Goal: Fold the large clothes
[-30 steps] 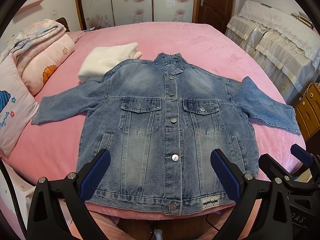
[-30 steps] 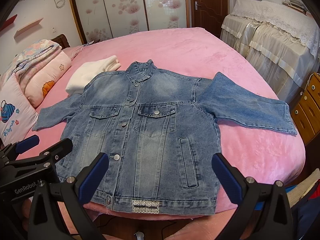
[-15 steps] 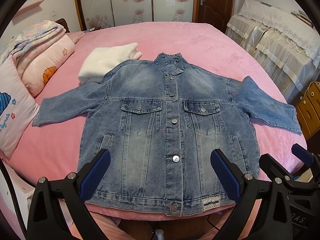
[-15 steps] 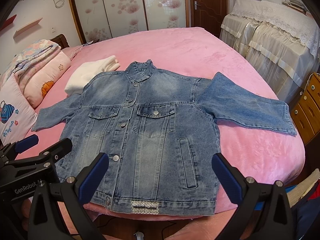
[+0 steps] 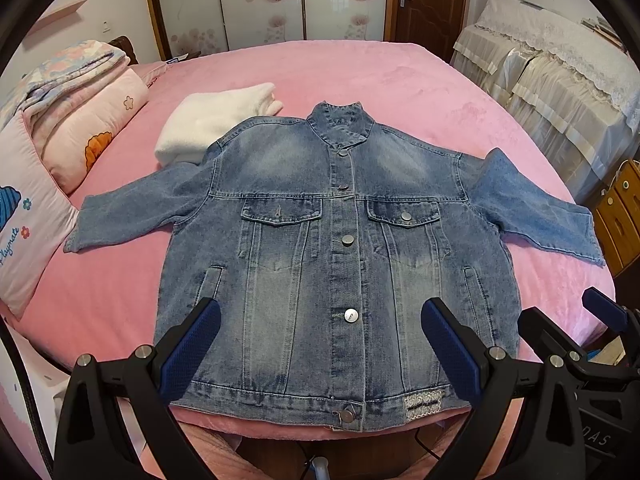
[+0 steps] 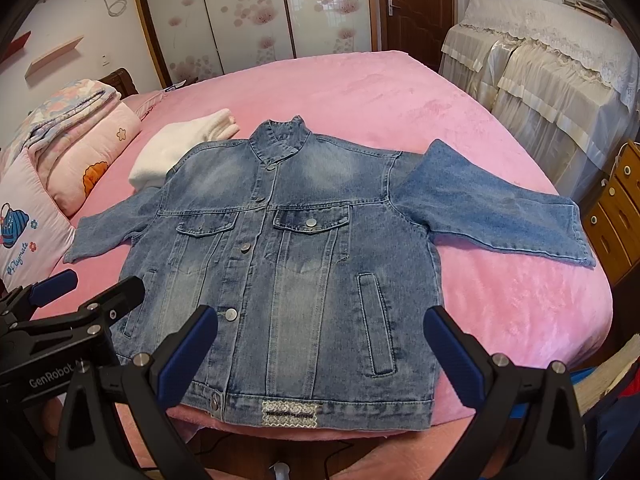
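A blue denim jacket lies flat, front up and buttoned, on the pink bed, sleeves spread to both sides, hem at the near edge. It also shows in the right wrist view. My left gripper is open and empty, held above the hem with its blue pads wide apart. My right gripper is open and empty above the hem's right half. The right gripper shows at the lower right of the left wrist view; the left gripper shows at the lower left of the right wrist view.
A folded white garment lies behind the jacket's left shoulder. Pillows and folded quilts are stacked at the left. Cloth-covered furniture and a wooden drawer unit stand at the right. A wardrobe and door are behind.
Both grippers have crept slightly forward over the jacket; the view is nearly the same. Both stay open and empty. The jacket has not moved.
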Available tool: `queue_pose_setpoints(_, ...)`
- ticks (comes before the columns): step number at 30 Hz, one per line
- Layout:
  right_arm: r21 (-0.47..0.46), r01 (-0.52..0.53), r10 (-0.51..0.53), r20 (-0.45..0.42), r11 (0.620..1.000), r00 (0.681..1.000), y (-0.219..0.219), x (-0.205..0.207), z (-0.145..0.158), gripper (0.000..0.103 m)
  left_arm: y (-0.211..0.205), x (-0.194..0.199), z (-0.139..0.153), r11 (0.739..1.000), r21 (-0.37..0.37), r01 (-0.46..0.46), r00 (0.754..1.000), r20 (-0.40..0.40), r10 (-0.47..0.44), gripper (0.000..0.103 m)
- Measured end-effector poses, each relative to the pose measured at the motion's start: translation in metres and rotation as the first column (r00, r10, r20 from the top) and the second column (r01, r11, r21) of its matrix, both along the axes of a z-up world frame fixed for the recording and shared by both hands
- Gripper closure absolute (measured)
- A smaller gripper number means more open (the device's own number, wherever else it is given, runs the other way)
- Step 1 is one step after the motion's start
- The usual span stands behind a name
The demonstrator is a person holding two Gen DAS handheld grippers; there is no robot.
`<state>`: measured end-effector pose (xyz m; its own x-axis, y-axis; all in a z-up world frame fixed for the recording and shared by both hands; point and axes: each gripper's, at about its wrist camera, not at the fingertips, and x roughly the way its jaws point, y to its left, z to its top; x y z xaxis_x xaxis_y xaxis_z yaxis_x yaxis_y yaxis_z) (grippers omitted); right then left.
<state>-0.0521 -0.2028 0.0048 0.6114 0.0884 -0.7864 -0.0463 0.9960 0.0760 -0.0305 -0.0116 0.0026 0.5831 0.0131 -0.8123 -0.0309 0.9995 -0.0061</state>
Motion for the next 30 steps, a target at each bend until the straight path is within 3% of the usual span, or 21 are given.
queue_pose_setpoints(18, 0.034, 0.006, -0.005, -0.011, 0.999, 1.0, -0.017, 0.015, -0.01, 0.0, -0.019, 0.019, -0.001, 0.999, 0.036, 0.037, 0.999, -0.02, -0.037, 0.004)
queue_pose_setpoints(30, 0.045, 0.028, -0.031, 0.074, 0.999, 0.997, -0.053, 0.042, 0.006, 0.0, -0.059, 0.068, 0.034, 0.992, 0.088, 0.093, 0.993, 0.065, -0.099, 0.003)
